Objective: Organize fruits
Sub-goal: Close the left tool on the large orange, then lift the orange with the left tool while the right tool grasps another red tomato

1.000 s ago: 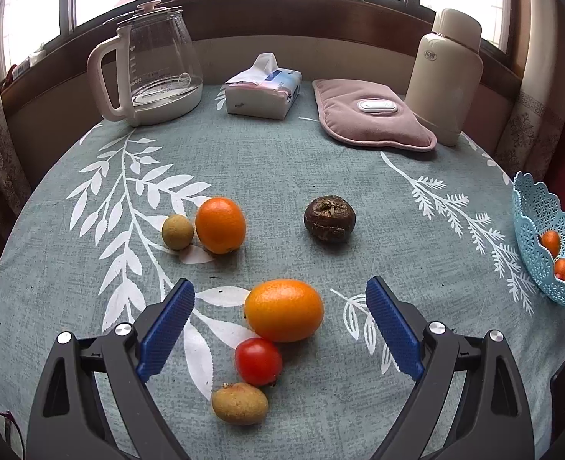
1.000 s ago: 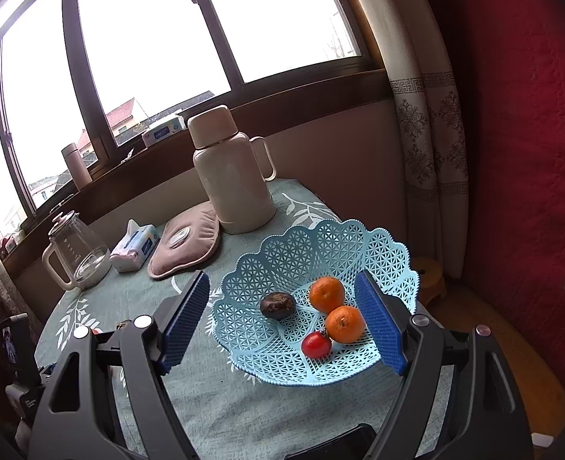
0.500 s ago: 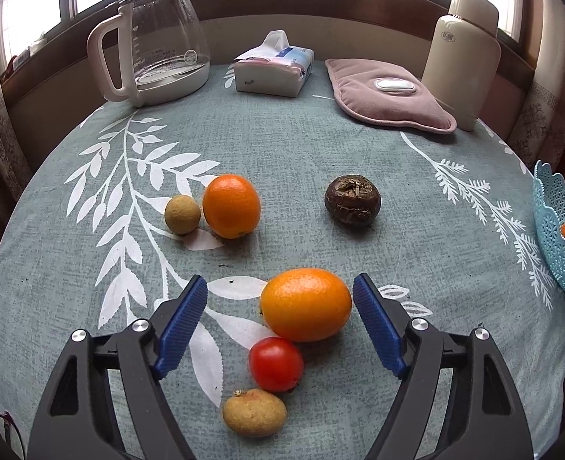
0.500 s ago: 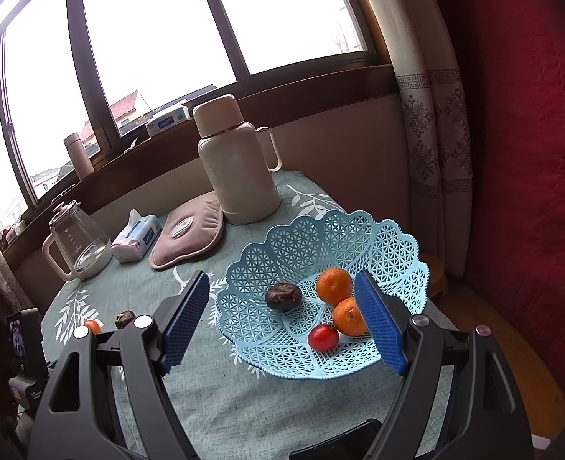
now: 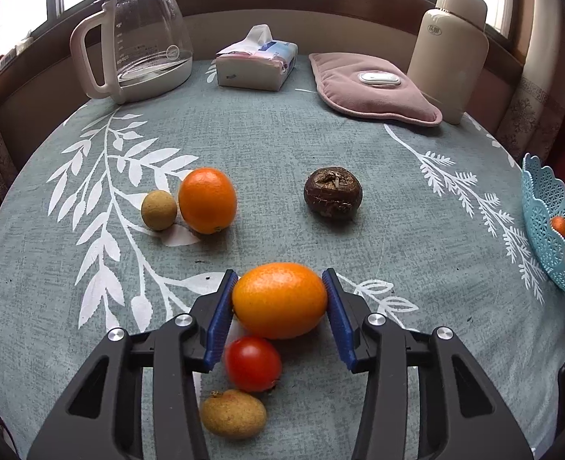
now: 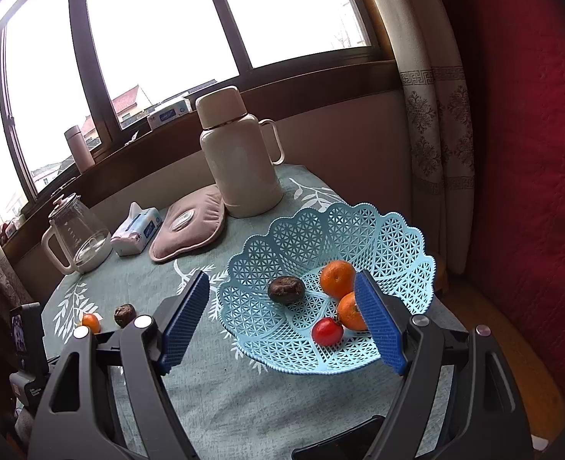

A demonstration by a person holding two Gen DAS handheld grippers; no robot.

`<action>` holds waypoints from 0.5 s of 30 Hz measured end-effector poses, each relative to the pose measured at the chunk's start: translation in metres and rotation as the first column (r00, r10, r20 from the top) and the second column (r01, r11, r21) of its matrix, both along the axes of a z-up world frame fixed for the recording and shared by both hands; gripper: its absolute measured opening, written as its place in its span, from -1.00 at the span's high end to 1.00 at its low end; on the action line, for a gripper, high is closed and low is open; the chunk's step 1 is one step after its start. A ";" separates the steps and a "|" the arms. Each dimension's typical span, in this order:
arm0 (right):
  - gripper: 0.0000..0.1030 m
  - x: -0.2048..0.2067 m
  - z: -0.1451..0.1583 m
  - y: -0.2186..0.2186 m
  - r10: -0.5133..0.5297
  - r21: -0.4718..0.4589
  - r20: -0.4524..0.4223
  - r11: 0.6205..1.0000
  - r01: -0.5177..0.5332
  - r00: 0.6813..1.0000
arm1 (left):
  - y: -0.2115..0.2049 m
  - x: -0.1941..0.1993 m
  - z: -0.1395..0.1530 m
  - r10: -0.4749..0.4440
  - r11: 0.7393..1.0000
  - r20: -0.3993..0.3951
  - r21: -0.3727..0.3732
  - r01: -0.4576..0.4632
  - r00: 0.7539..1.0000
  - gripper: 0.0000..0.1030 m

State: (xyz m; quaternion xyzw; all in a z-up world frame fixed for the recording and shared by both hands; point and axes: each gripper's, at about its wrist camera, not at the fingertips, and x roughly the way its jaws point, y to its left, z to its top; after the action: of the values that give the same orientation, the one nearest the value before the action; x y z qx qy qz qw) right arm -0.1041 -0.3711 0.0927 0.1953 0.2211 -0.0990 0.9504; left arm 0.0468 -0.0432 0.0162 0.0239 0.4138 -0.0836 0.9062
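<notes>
Pads of left gripper (image 5: 279, 308) have closed onto orange (image 5: 279, 299).

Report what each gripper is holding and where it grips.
The left gripper clamps the large orange across its two ends, blue pads on either side. The right gripper holds nothing, open above the basket.

The blue basket (image 5: 550, 207) runs off the left wrist view's right edge, hiding most of its fruit.

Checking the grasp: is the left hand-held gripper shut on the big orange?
Shut: the left hand-held gripper has both blue pads pressed against the sides of the big orange, which sits on the table.
</notes>
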 end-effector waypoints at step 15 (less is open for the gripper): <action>-0.54 0.002 -0.003 0.008 0.016 -0.010 -0.006 1.000 -0.016 1.000 | 0.018 -0.015 0.030 0.044 0.997 0.088 -0.064 -0.039 0.995 0.12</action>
State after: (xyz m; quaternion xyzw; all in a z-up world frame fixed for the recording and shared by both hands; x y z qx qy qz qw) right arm -0.1022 -0.3629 0.0898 0.1884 0.2251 -0.0932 0.9514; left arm 0.0314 -0.0248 0.0459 -0.0092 0.3704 -0.0766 0.9257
